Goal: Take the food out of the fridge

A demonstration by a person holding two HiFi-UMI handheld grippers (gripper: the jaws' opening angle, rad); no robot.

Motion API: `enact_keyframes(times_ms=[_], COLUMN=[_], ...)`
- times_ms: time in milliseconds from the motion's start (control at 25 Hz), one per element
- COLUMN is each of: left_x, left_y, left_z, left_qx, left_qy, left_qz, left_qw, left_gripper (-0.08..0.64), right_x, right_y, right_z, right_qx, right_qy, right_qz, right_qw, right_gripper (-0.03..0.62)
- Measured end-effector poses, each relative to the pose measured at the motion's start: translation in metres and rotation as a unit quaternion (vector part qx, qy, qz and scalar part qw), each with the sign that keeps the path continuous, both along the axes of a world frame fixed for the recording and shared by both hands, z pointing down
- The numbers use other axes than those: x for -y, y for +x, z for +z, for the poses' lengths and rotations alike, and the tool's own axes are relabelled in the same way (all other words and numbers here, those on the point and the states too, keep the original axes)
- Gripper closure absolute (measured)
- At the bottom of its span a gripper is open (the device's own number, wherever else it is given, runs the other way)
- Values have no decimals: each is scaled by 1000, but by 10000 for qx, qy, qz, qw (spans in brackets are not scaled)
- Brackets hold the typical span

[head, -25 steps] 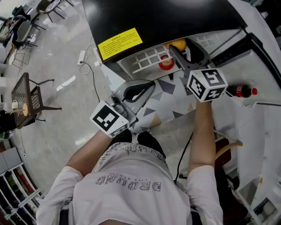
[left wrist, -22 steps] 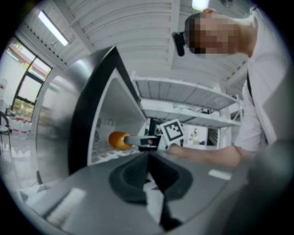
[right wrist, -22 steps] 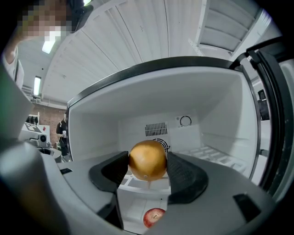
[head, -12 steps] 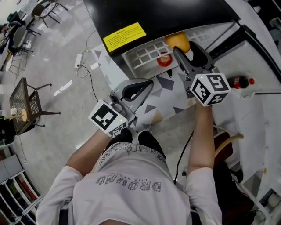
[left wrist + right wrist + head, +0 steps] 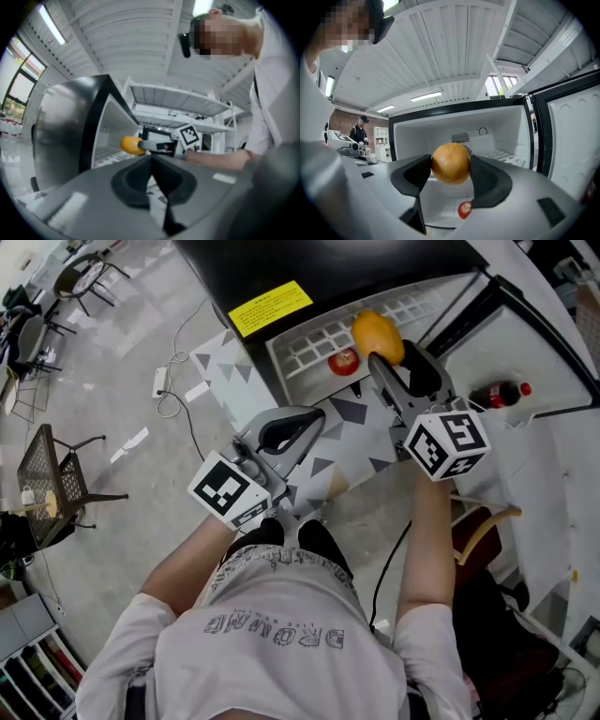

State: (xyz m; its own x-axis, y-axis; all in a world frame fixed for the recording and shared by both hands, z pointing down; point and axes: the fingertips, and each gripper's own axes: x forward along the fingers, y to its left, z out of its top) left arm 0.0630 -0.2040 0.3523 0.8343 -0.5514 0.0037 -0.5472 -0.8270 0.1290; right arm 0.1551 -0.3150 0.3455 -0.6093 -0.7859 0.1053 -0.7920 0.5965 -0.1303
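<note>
My right gripper (image 5: 450, 171) is shut on an orange (image 5: 450, 163), round and yellow-orange, squeezed between both black pads in front of the open fridge (image 5: 440, 126). In the head view the orange (image 5: 378, 337) sits at the tip of the right gripper (image 5: 382, 358), over the white wire shelf (image 5: 314, 338). A red apple (image 5: 464, 209) lies on the fridge floor below it; the head view shows the apple (image 5: 343, 360) just left of the orange. My left gripper (image 5: 317, 418) hangs lower left, shut with nothing in it (image 5: 151, 161), and from there I see the orange (image 5: 131, 145).
A cola bottle (image 5: 497, 393) lies in the open fridge door (image 5: 553, 381) at right. The black fridge top carries a yellow label (image 5: 274, 307). A triangle-patterned mat (image 5: 352, 442) lies before the fridge. A cable and power strip (image 5: 161, 381) and chairs (image 5: 56, 465) stand left.
The right gripper has drawn the orange out from under the fridge's top edge, so it shows fully. The apple stays on the shelf. The left gripper has hardly moved.
</note>
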Motion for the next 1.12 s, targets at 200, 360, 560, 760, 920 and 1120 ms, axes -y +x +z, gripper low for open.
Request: enact_keyframes(times_ms=[200,360,560,760,920,1120], left_x=[-8,-13,-19,-24,-28,-33], left_y=[-3,-8,-15,-23,-29,-36], left_z=[-3,-6,-10,-13,-15,-17], left_qx=[-26,-44,-75,-92,-93,-96], left_qy=[29,45,85,124,138,172], left_qz=[172,294,453,614,720,839], left_qw=[9998,9995,9989,9980,9973,9963], left_gripper=[552,552,552,552,552,552], right_x=[-24,-43,-65,-85,-101,-118], right_y=[-3,-6,-12,-17,-23,-28], right_z=[-6,-10,-13,-15,-14,-15], right_qx=[-126,-169,-184,-137,-132,-49], right_qy=[80,90,65,29,-1,-49], right_qz=[101,176,294,447,555,728], right_qw=[9998,9997,9994,9989,9984,9973], right_gripper=[333,333,333,333,333,333])
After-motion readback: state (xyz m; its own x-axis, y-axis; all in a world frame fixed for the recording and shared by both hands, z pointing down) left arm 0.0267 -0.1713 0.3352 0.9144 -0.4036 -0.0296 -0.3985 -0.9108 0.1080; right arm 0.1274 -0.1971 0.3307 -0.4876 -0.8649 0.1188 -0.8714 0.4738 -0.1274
